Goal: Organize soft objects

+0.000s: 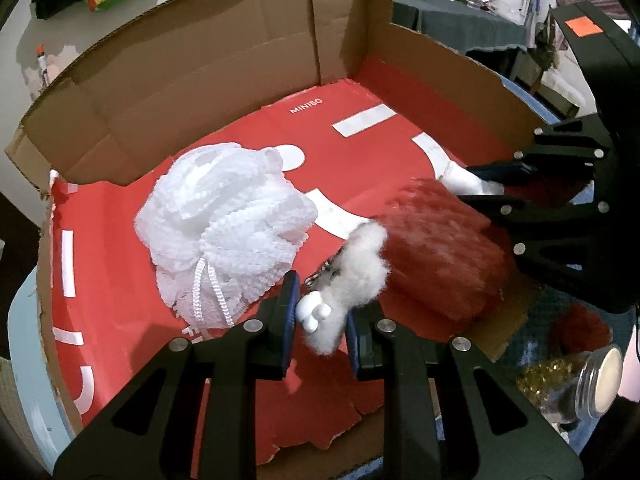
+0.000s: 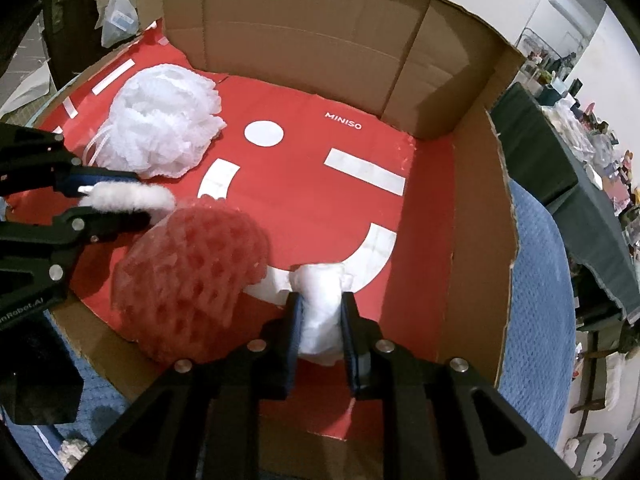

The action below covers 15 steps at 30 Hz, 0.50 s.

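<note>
A cardboard box (image 1: 224,64) with a red Miniso liner holds a white mesh bath pouf (image 1: 228,228) and a red foam-net bundle (image 1: 436,244). My left gripper (image 1: 322,314) is shut on a white fluffy plush toy (image 1: 352,276) just over the box floor, between the pouf and the red bundle. My right gripper (image 2: 320,320) is shut on a white soft bundle (image 2: 322,312), low at the box's near side, right of the red bundle (image 2: 188,280). The pouf (image 2: 160,128) lies at the far left in the right wrist view, where the left gripper (image 2: 132,200) holds the plush (image 2: 128,196).
The box sits on a blue knitted cloth (image 2: 536,280). A glass jar with gold contents (image 1: 580,380) lies outside the box beside a red fuzzy item (image 1: 580,328). Cluttered tables (image 2: 580,152) stand beyond the box's right wall (image 2: 476,240).
</note>
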{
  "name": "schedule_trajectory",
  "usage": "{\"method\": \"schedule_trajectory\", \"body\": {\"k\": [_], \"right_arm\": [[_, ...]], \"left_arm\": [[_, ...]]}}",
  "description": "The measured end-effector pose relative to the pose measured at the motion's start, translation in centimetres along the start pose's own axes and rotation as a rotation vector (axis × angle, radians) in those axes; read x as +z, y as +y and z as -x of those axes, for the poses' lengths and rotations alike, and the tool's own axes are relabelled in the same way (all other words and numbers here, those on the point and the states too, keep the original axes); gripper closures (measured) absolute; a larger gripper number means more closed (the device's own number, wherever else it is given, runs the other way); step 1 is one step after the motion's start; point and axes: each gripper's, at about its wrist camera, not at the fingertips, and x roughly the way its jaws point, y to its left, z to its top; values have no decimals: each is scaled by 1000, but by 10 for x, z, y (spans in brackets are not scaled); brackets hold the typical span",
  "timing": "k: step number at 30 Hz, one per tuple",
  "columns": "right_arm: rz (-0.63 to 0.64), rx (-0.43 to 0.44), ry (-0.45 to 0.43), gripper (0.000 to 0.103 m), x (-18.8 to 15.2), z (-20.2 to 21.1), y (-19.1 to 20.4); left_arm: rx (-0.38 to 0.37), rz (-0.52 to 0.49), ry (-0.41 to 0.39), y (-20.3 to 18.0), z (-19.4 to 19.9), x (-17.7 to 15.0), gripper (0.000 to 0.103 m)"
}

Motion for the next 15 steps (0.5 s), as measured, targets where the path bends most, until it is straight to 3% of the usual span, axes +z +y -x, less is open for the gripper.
{"method": "schedule_trajectory", "body": {"k": [5, 8, 10, 15], "right_arm": [[16, -5, 0, 75, 0, 2, 2], [33, -6, -4, 66, 0, 5, 6], [40, -9, -8, 62, 0, 7, 8], [47, -20, -21, 60, 0, 13, 9]], "left_arm": [[-13, -5, 6, -1, -2, 1, 82], [-49, 0, 9, -1, -2, 1, 71], [-55, -3, -2, -1, 0, 1, 44], [-59, 14, -31, 1, 9, 4, 43]]}}
